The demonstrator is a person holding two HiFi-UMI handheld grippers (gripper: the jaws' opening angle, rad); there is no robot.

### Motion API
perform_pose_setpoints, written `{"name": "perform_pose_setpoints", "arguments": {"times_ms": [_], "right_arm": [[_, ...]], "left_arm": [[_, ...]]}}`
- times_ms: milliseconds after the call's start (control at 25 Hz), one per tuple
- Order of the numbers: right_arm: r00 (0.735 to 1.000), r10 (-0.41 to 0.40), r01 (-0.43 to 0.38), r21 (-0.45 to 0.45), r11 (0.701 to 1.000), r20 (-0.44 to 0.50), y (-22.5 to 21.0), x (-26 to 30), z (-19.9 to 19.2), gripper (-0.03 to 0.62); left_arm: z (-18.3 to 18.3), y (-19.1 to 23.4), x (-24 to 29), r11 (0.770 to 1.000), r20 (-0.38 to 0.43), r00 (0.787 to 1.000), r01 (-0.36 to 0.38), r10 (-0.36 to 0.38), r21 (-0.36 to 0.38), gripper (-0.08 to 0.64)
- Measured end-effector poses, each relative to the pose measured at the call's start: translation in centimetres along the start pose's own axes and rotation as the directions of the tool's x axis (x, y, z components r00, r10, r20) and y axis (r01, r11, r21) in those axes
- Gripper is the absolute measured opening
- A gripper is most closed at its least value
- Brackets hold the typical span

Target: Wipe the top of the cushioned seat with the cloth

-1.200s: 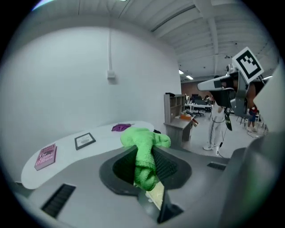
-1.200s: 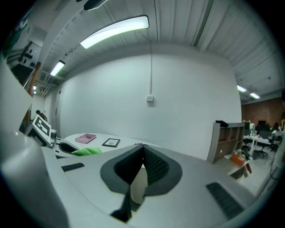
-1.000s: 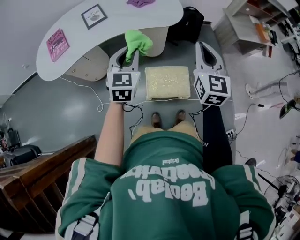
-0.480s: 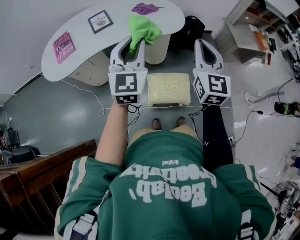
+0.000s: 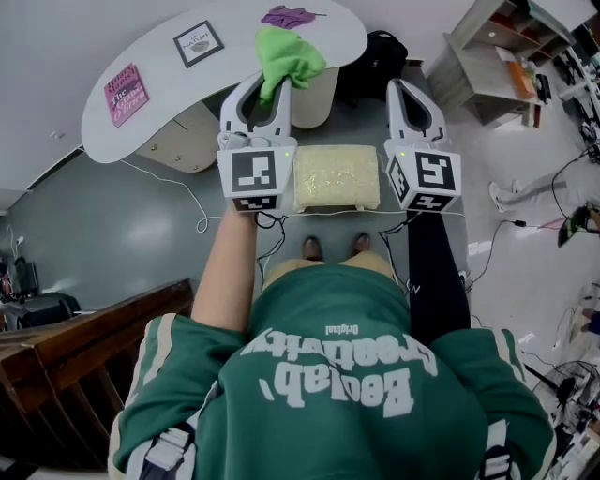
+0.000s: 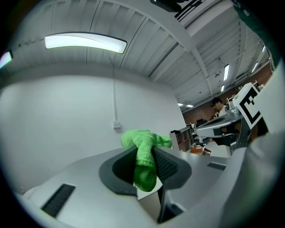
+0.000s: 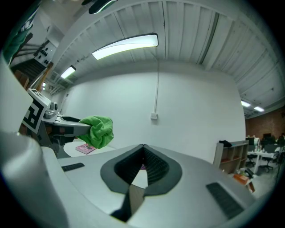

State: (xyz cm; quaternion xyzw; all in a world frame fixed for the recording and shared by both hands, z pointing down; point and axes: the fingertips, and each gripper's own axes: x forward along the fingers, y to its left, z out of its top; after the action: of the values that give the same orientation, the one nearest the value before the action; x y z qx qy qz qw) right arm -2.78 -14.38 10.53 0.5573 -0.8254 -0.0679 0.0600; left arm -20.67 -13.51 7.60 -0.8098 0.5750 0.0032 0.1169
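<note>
I count two grippers, one cloth and one seat. My left gripper [image 5: 265,94] has its jaws pinching the green cloth [image 5: 287,56], which bunches above their tips, over the curved edge of the white table [image 5: 225,70]. My right gripper [image 5: 406,86] has its jaws pressed together, with nothing between them. The pale cushioned seat [image 5: 337,176] sits below, between the two grippers, its near edge just ahead of my shoes [image 5: 313,248]. The table carries two printed cards [image 5: 127,94] and one purple item [image 5: 291,16]. Grey floor [image 5: 122,234] lies open to the seat's left, crossed by a white cable [image 5: 178,183].
</note>
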Motion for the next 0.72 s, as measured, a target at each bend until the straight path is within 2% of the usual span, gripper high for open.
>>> {"name": "perform_pose_setpoints", "arguments": {"times_ms": [120, 280, 720], "right_arm": [[1.0, 0.023, -0.023, -0.003, 1.0, -0.002, 0.3, -0.4, -0.2, 0.008], [1.0, -0.004, 0.004, 0.0, 1.0, 0.001, -0.1, -1.0, -0.3, 0.006], [1.0, -0.017, 0.017, 0.017, 1.0, 0.007, -0.1, -1.6, -0.7, 0.006]], "left_arm": [[0.2, 0.0, -0.2, 1.0, 0.004, 1.0, 0.001, -0.001, 0.001, 0.101], [0.1, -0.2, -0.4, 1.0, 0.004, 1.0, 0.003, -0.003, 0.001, 0.101], [-0.5, 0.1, -0.7, 1.0, 0.0, 1.0, 0.004, -0.004, -0.004, 0.101]]}}
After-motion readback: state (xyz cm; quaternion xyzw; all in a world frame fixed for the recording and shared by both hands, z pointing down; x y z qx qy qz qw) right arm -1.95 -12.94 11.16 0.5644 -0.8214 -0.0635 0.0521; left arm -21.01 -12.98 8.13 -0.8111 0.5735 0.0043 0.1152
